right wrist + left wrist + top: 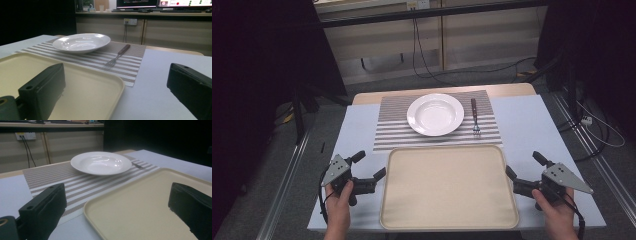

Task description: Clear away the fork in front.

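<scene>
**A:** So what was on the left? I saw the left gripper (371, 164) at the lower left of the high view, jaws spread wide, pinching nothing.

**B:** Yep, just beside the tray's (449, 220) left edge, not touching it as far as I could tell. The tray took up the lower middle, bare.

**A:** And above it?

**B:** A striped mat (392, 134) in the middle, touching the tray's far edge. The plate (435, 114) sat on it at upper center, and the fork (474, 117) lay just right of the plate, tines toward the tray.

**A:** Right side?

**B:** The right gripper (523, 165) at lower right, jaws spread too, holding nothing, just beside the tray's right edge.
</scene>
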Motion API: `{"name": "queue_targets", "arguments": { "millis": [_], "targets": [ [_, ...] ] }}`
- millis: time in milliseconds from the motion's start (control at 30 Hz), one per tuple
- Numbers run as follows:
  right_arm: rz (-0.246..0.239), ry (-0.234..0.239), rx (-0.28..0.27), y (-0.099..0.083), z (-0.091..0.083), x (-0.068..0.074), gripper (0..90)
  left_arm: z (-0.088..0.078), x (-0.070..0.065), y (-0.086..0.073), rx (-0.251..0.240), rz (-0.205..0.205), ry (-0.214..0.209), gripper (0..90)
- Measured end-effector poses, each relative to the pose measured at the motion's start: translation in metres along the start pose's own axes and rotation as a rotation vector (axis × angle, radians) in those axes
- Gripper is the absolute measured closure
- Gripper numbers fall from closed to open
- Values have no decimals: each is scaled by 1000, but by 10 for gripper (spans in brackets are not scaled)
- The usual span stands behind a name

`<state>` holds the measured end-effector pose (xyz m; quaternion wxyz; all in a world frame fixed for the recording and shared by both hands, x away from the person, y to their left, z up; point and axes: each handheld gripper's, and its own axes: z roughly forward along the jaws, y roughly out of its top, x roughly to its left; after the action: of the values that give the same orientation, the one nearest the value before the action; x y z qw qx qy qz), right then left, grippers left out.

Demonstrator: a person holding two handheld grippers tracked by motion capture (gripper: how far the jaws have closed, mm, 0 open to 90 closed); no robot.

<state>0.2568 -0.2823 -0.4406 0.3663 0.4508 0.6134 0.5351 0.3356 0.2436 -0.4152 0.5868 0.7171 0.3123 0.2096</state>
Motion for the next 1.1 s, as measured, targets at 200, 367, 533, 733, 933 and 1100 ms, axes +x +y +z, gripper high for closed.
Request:
{"name": "queue_targets", "arguments": {
  "millis": [200, 367, 533, 733, 933, 1100],
  "targets": [
    [-7, 2, 4, 2, 2, 0, 11, 0, 1, 0, -5, -1, 0, 19],
    [-33, 5, 15, 10, 6, 0, 12, 0, 1, 0, -3, -3, 3, 19],
    [-96, -6, 50, 16, 18, -3, 18, -1, 1, 0, 5, 16, 4, 21],
    [-76, -5, 95, 18, 26, -5, 18, -2, 0, 0, 2, 21, 1, 21],
    [-55, -27, 122, 20, 32, -14, 17, -2, -2, 0, 2, 26, -3, 20],
    [-39, -49, 129, 25, 49, -21, 20, -1, -2, -1, -3, 24, 0, 21]
  ]
}}
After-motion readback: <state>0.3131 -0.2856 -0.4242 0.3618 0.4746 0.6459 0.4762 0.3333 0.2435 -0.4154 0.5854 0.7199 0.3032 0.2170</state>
